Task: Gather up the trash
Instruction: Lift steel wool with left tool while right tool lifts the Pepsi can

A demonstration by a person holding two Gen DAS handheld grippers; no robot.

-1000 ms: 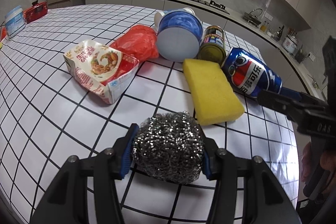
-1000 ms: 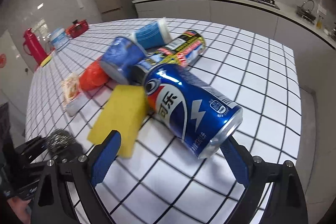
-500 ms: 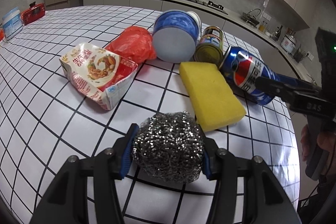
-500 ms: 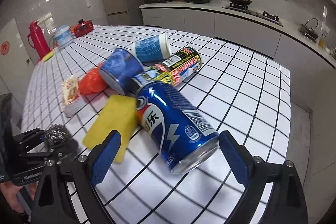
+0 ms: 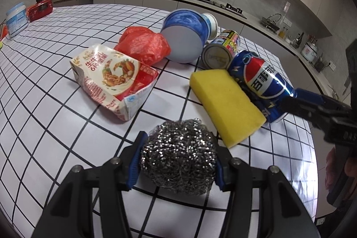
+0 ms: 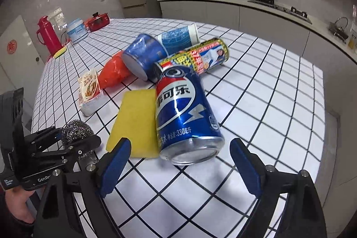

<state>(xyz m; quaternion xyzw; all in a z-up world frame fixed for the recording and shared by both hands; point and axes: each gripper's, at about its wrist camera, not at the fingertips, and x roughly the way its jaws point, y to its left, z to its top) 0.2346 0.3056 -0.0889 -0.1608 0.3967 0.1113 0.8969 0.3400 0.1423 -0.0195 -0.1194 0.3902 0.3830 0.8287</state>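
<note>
A steel wool scrubber (image 5: 178, 155) sits just above the checked table, and my left gripper (image 5: 176, 162) is shut on it; the same gripper (image 6: 73, 137) shows at the lower left of the right wrist view. A blue Pepsi can (image 6: 183, 108) lies on its side, its bottom end toward my right gripper (image 6: 178, 145). That gripper's jaws are closing, with the can's end between the blue pads and no pad touching it. Beside the can lies a yellow sponge (image 6: 133, 119). Behind are a snack bag (image 5: 113, 79), a red plastic bag (image 5: 142, 46), a blue paper cup (image 5: 185, 37) and a yellow drink can (image 5: 221, 50).
A second blue-and-white cup (image 6: 178, 37) lies behind the first. At the table's far end stand a red thermos (image 6: 48, 35), a white jar (image 6: 77, 30) and a red pot (image 6: 97, 20). The table's edge (image 6: 321, 104) runs close on the right; a kitchen counter lies beyond.
In the right wrist view the Pepsi can now points end-on at the gripper and sits more centred between the pads, which stand slightly closer together. The left gripper still holds the scrubber.
</note>
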